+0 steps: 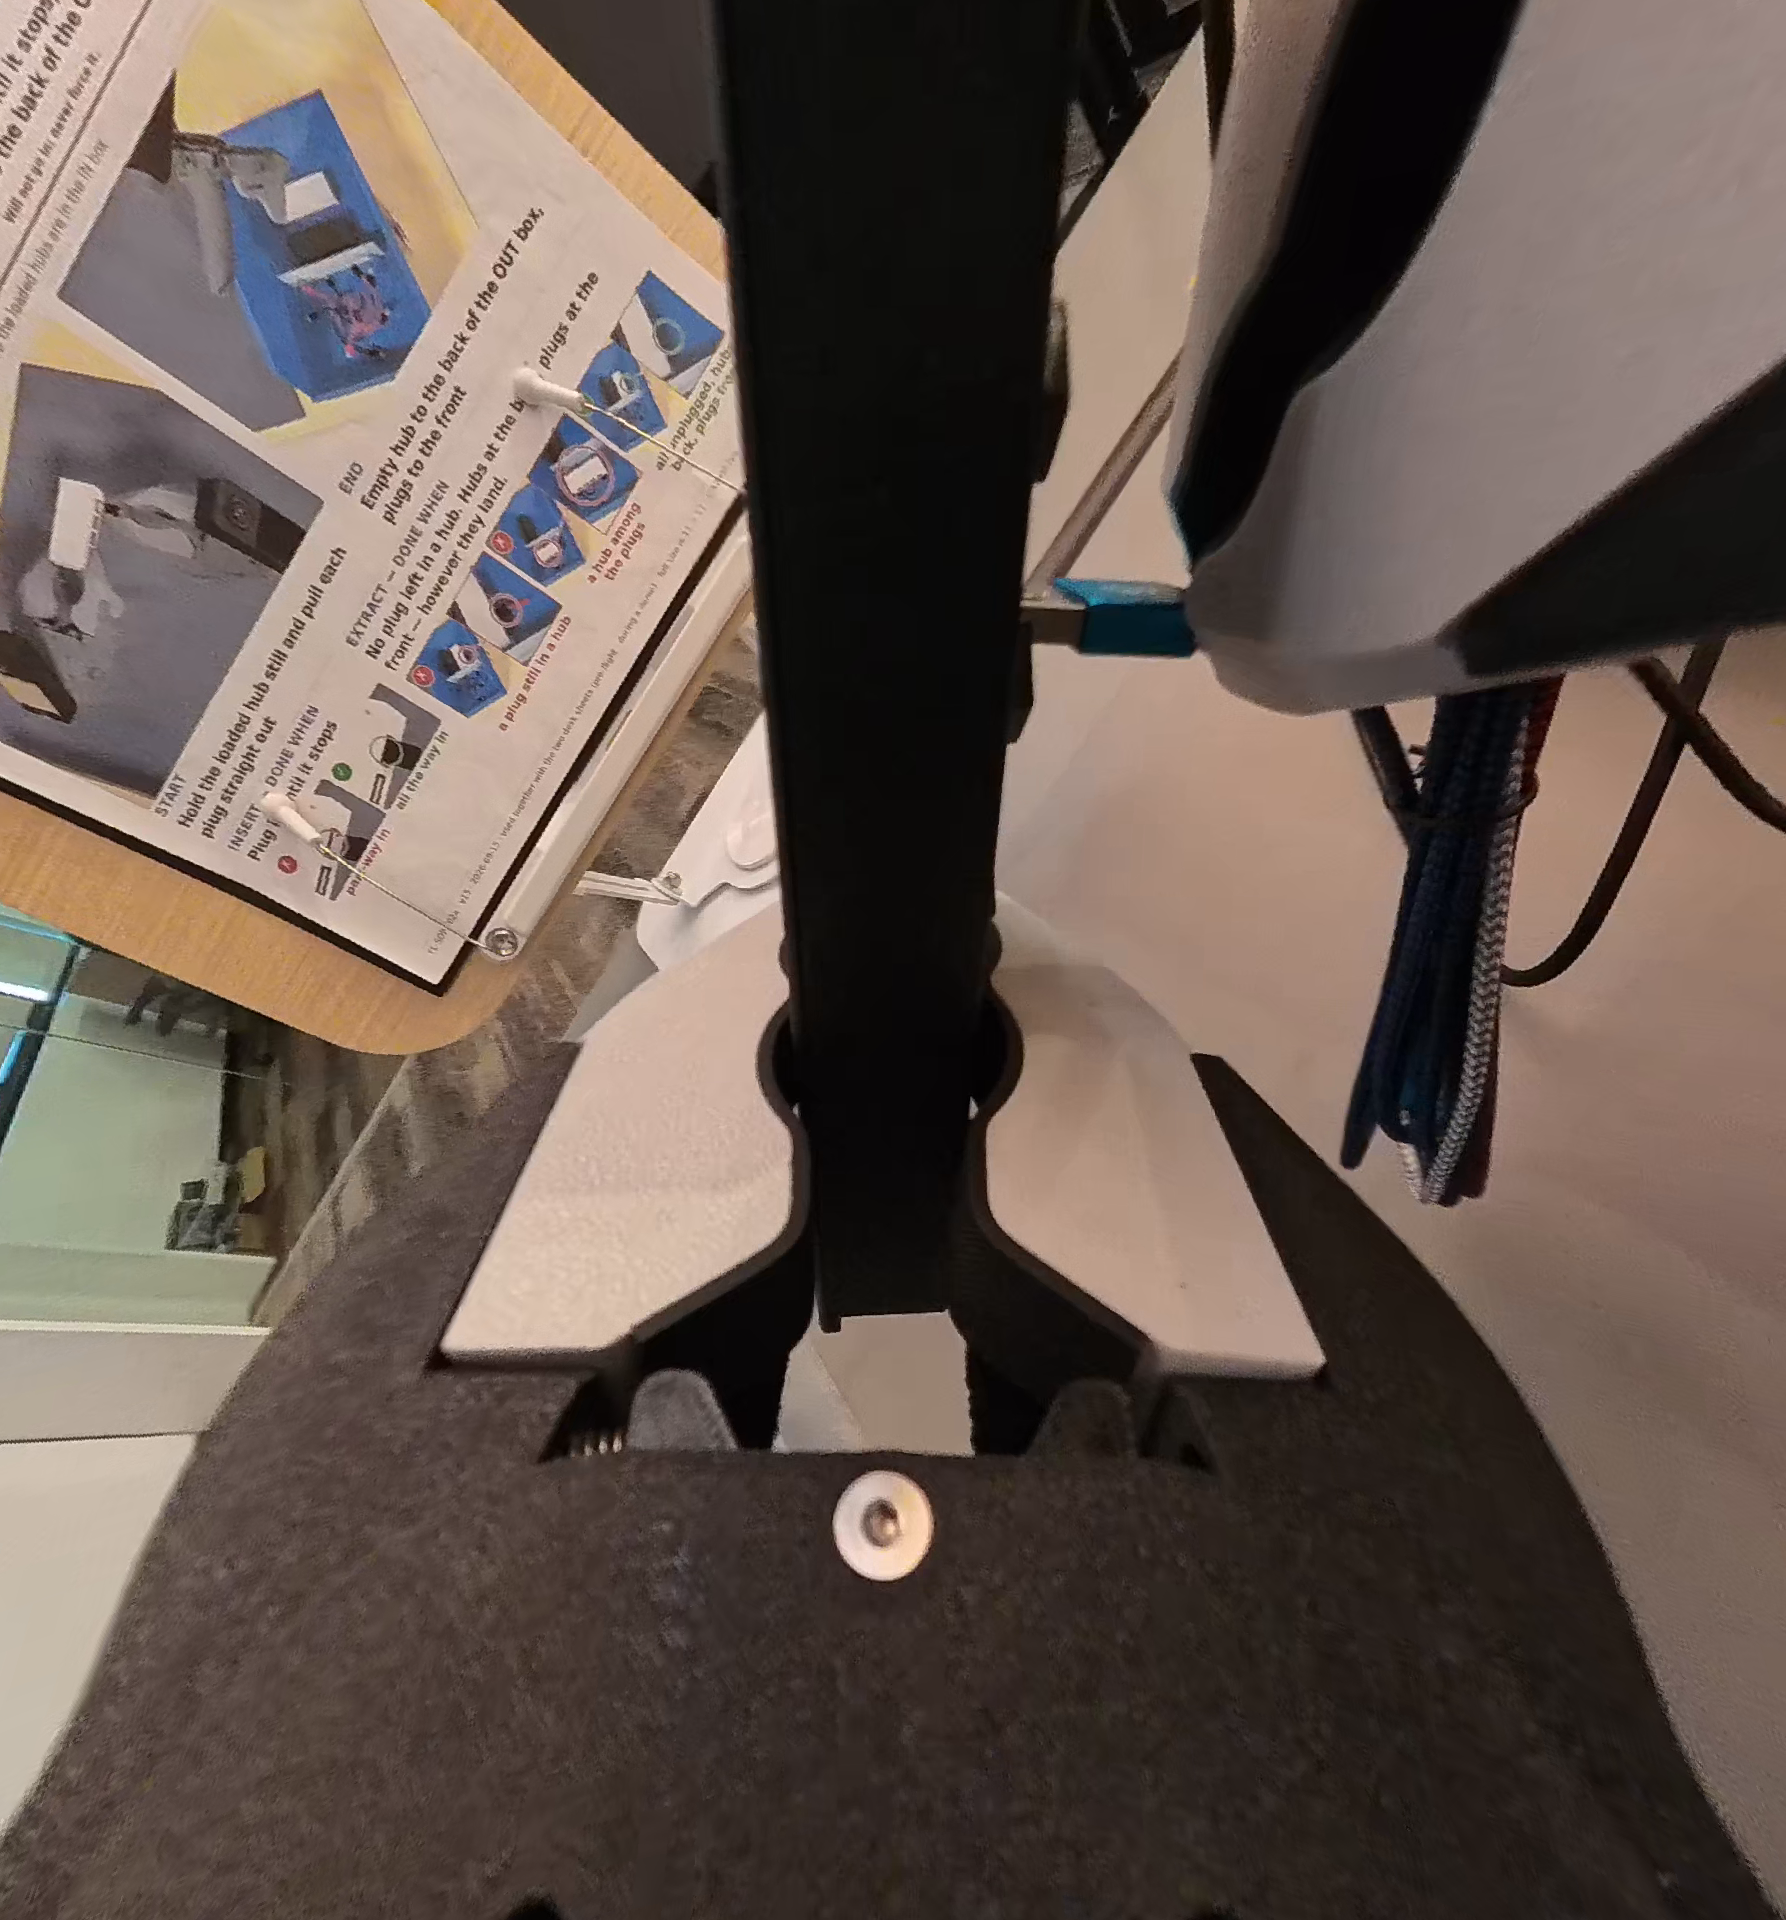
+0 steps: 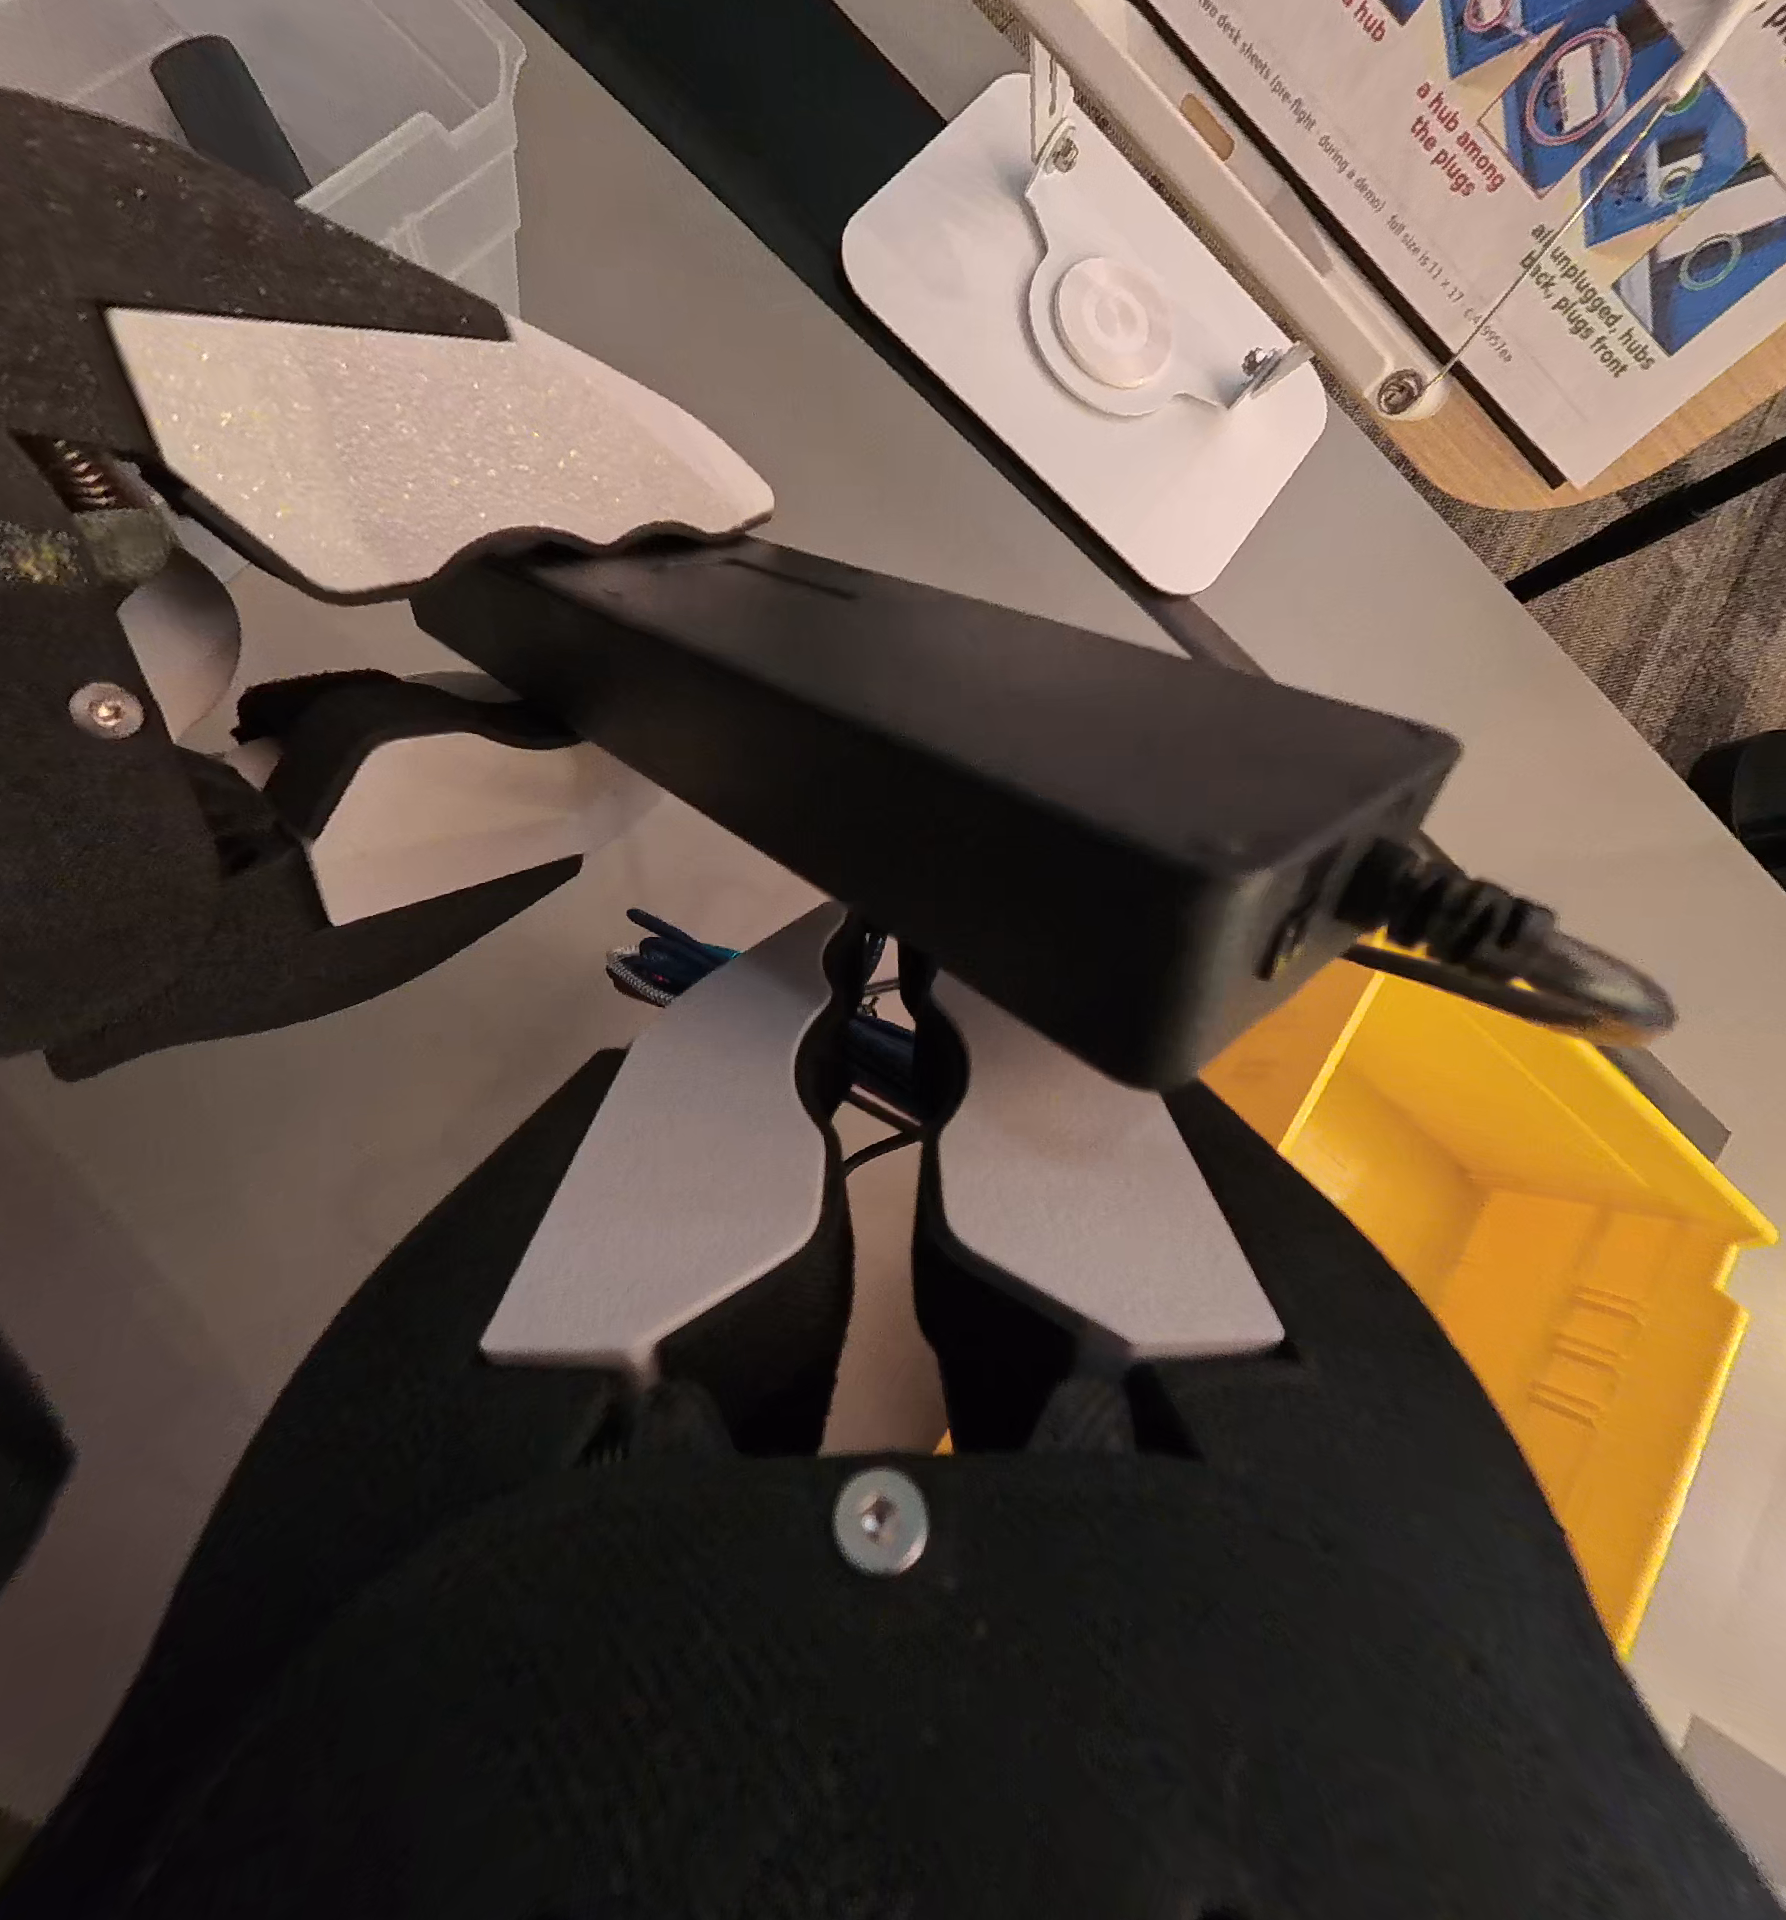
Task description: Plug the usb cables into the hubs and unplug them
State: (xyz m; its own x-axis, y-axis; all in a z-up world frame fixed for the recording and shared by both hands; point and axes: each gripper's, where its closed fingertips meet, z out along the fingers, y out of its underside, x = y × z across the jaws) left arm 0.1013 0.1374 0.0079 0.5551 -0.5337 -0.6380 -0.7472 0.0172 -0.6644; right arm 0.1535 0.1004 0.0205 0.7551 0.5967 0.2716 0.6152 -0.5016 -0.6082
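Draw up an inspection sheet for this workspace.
Surface: pale table.
Job's things: black hub; blue plug, metal tip at the hub's side, depth unclear.
Clutter: yellow bin; clear bin.
Grippers: left gripper shut on hub; right gripper shut on plug.
Cables: braided bundle hangs below right gripper; hub's lead loops off its end.
Surroundings: instruction sheet on wooden board; white stand base.
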